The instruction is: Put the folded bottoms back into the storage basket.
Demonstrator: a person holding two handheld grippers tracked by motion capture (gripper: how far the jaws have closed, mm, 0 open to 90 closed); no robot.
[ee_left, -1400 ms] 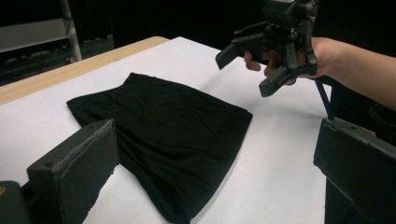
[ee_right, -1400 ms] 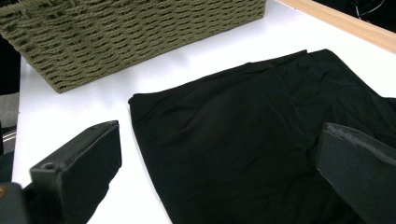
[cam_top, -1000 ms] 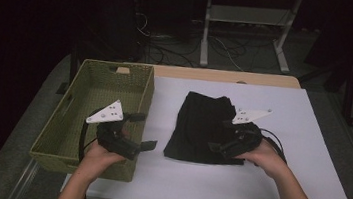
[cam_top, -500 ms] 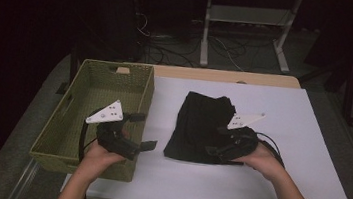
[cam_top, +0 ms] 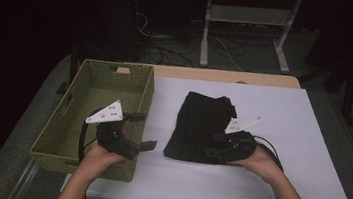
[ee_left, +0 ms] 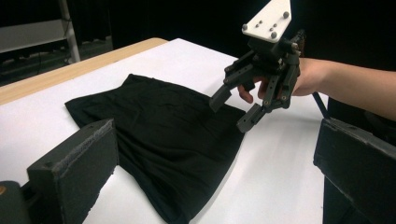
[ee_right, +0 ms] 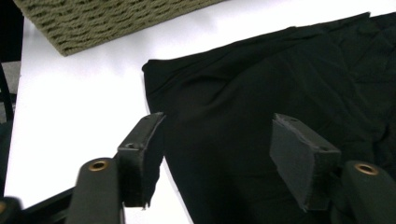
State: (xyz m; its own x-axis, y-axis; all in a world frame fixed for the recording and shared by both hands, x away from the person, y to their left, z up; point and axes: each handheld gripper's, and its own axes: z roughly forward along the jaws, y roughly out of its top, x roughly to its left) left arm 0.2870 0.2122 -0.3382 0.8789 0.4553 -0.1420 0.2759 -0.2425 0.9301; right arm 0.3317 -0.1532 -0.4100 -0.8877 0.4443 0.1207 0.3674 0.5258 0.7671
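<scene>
Landmark: black garment (cam_top: 200, 127), lying flat on the white table (cam_top: 274, 191).

Nearest the person: two hands at the table's near edge. Left hand (cam_top: 100, 154) holds the left gripper (cam_top: 141, 131) well to the left of the garment, over the near right corner of the green woven basket (cam_top: 81, 99). Jaws spread wide, nothing between them; in the left gripper view they frame the garment from the side.

Right hand (cam_top: 258, 161) holds the right gripper (cam_top: 213, 145) at the garment's near right corner. Jaws apart, not clamped on anything. In the right gripper view one pad (ee_right: 140, 156) sits over the garment's edge where cloth meets bare table, the other pad (ee_right: 301, 165) over the cloth itself. From the left gripper view the right gripper (ee_left: 236, 109) has its fingertips just above or touching the fabric; can't tell which.

Garment: folded, roughly rectangular, wrinkled, near the table's middle, right of the basket with a strip of bare table between.

Beyond the garment: a light wooden strip (cam_top: 227, 77) along the table's far edge, then a white frame stand (cam_top: 247, 17) and cables on the dark floor.
</scene>
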